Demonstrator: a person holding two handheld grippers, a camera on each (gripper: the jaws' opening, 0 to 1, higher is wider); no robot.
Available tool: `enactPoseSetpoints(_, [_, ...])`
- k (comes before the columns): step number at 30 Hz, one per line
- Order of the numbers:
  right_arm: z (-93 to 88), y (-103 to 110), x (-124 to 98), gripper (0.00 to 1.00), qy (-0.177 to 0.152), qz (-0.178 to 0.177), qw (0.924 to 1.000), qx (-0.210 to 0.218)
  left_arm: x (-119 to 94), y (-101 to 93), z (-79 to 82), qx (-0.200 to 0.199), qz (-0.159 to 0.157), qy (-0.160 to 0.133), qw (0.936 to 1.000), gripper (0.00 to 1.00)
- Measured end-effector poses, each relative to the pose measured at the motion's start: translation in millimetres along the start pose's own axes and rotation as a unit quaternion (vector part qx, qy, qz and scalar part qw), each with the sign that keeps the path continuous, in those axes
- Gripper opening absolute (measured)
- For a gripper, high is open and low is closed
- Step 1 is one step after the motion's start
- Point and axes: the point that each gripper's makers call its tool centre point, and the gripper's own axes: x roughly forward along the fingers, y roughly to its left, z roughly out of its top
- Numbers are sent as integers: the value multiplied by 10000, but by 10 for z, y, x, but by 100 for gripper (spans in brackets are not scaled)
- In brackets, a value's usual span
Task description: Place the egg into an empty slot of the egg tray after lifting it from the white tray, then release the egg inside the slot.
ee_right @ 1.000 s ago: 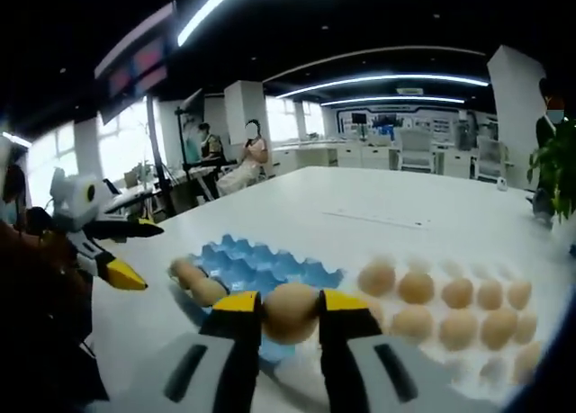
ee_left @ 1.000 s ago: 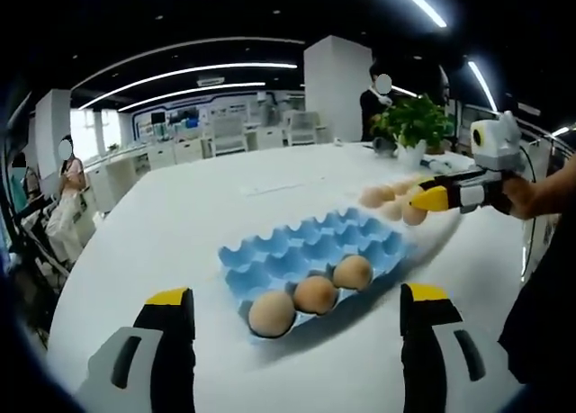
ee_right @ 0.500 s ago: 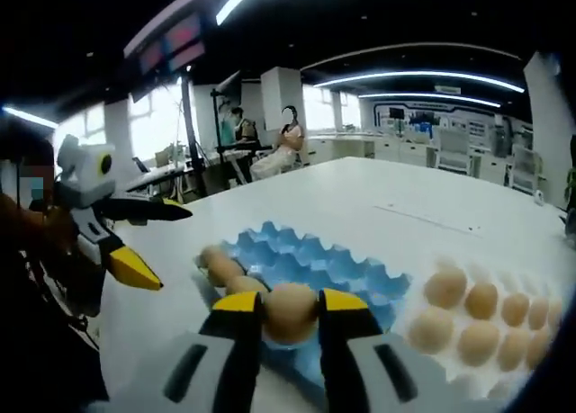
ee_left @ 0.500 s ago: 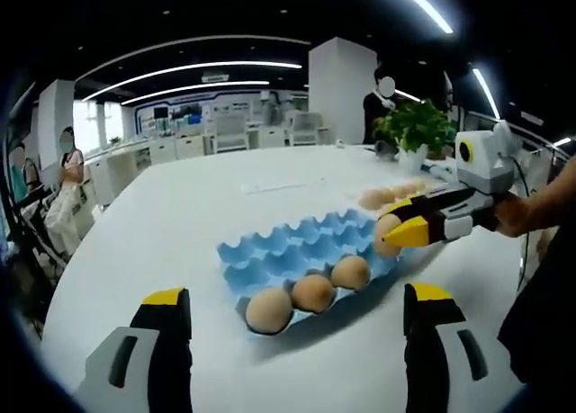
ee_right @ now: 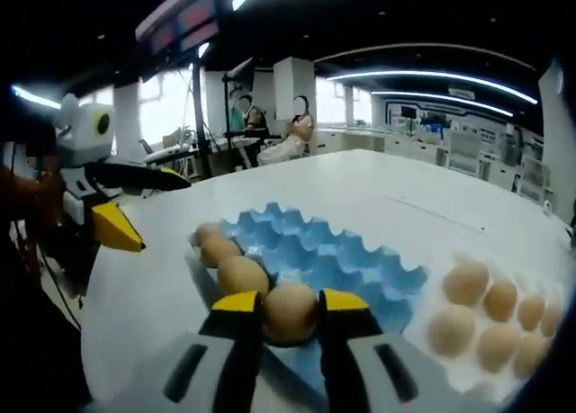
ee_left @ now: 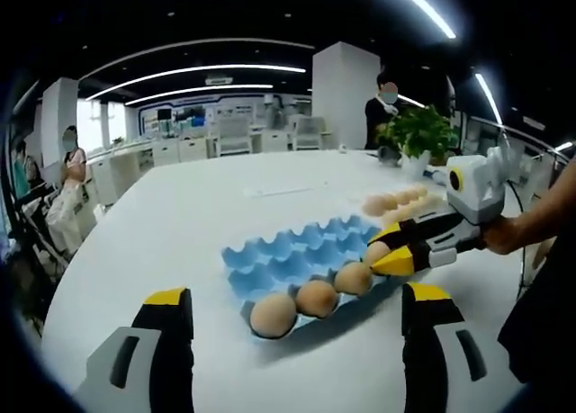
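White tray [ee_right: 540,359] cut off at edge; egg [ee_right: 290,310] underside hidden, maybe touching slot.

Open-plan office or lab floor: dark ceiling with long curved light strips [ee_left: 189,71], square white pillar [ee_left: 346,94], rows of white desks and chairs [ee_left: 216,139] at the back. Big white table [ee_left: 180,215] up front, potted plant [ee_left: 418,130] at its far end. People [ee_right: 292,134] seated by the windows [ee_right: 166,112] beside stands and gear.
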Motion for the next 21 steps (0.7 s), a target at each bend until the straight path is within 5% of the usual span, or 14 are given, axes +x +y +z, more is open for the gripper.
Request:
enactPoseSetpoints(10, [-14, 17, 3, 25, -70, 37, 9993, -376, 4, 1, -12, -25, 2, 12, 10000, 98])
enactPoseSetpoints(21, [-26, -43, -48, 33, -145, -34, 9996, -259, -9, -49, 17, -56, -36, -51, 10000, 96])
